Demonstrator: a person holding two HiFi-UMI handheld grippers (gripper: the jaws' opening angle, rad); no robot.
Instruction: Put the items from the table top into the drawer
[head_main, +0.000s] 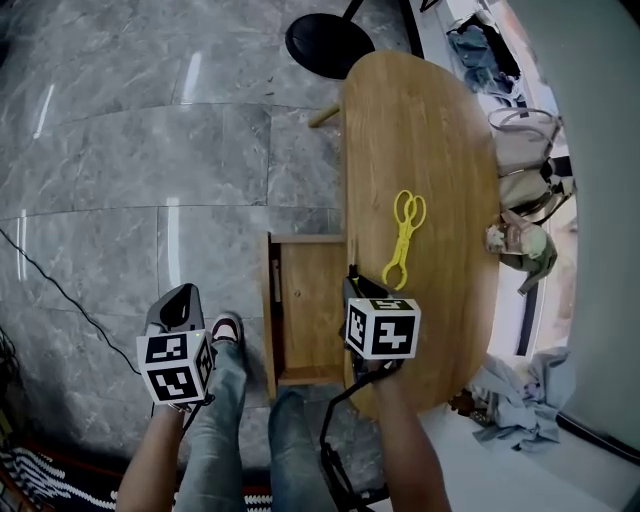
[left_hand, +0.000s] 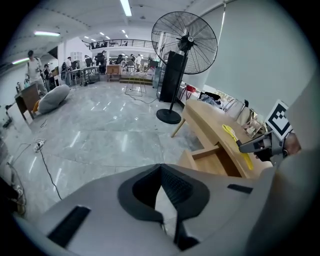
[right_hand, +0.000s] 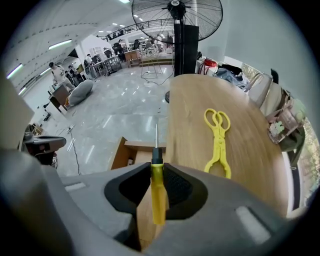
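The wooden table (head_main: 430, 150) fills the right of the head view, and its drawer (head_main: 315, 310) is pulled out over the grey floor on the side nearest the person. The right gripper (right_hand: 158, 170) is held over the line where the table edge meets the open drawer. Its claw is pinched on the yellow handle of a screwdriver (right_hand: 158, 200), whose metal shaft points away along the jaws. The left gripper (left_hand: 161, 167) is kept out over the floor, its claw pressed together at the tips with nothing in it. Yellow scissor-style tongs (head_main: 405, 240) lie on the tabletop, not yet stowed.

The main risk is judged to be an early release. If the claw is opened while the screwdriver is above the table edge or the drawer wall, it could be bounced onto the floor. The smooth, narrow handle could also be swivelled between the pads, so that the shaft is caught on the drawer wall when lowered.
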